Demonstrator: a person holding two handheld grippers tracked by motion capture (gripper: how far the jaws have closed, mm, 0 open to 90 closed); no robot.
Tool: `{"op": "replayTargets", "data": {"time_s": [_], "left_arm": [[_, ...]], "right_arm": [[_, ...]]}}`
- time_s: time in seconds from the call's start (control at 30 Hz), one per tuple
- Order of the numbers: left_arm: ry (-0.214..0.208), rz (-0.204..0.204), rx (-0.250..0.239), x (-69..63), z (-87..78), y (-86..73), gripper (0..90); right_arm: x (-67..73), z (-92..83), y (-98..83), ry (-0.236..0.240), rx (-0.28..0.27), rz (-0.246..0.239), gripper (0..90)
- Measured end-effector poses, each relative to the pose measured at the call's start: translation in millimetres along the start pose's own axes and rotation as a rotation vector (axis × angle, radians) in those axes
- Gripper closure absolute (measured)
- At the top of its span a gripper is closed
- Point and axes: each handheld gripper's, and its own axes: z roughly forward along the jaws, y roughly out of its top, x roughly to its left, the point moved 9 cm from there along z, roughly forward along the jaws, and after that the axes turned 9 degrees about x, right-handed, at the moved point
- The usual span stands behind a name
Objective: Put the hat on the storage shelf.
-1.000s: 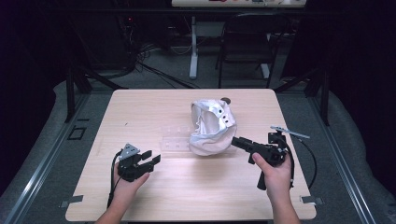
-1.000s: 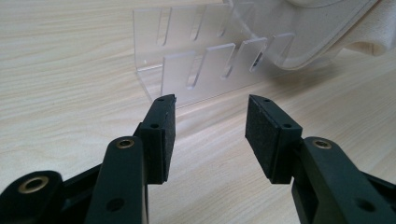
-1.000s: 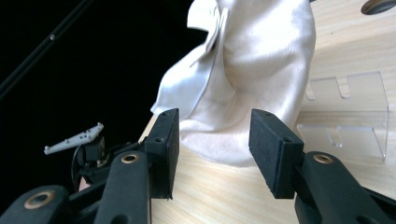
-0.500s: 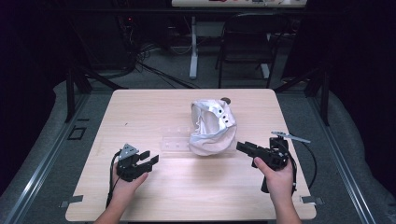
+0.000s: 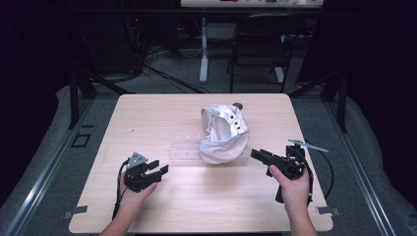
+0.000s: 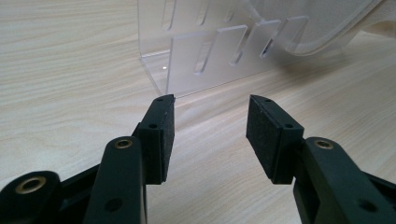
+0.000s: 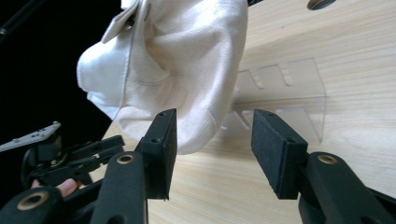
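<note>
White cloth cap (image 5: 222,133) sits on clear acrylic rack (image 5: 189,150), mid-table, slightly toward right edge. Right gripper (image 5: 261,156) near cap's lower right, jaws spread, just been opening, nothing between. Left gripper (image 5: 156,171) near front left corner, jaws spread, empty. Light wood table (image 5: 147,113); dark room, black chair (image 5: 260,44), cables on grey floor behind.

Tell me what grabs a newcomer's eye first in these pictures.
A crumpled white cloth cap sits mid-table, draped over a clear slotted acrylic stand on the pale wooden table. On either side of it, the left gripper and right gripper point inward, both open and empty.
</note>
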Motion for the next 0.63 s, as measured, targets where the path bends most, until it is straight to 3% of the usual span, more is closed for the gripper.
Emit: {"op": "replayTargets", "data": {"time_s": [0.17, 0.5, 0.63], "left_arm": [[-0.004, 0.013, 0.004, -2.9, 0.9, -0.4, 52.4], [-0.032, 0.034, -0.01, -12.7, 0.6, 1.6, 52.1], [-0.043, 0.07, -0.015, -21.0, -0.2, 3.9, 51.9]], "right_arm": [[-1.2, 1.1, -0.8, -0.027, -0.004, -0.019, 52.4], [-2.4, 3.1, -1.0, -0.015, -0.011, -0.005, 51.4], [-1.8, 1.0, 0.6, -0.019, -0.021, -0.009, 51.3]]}}
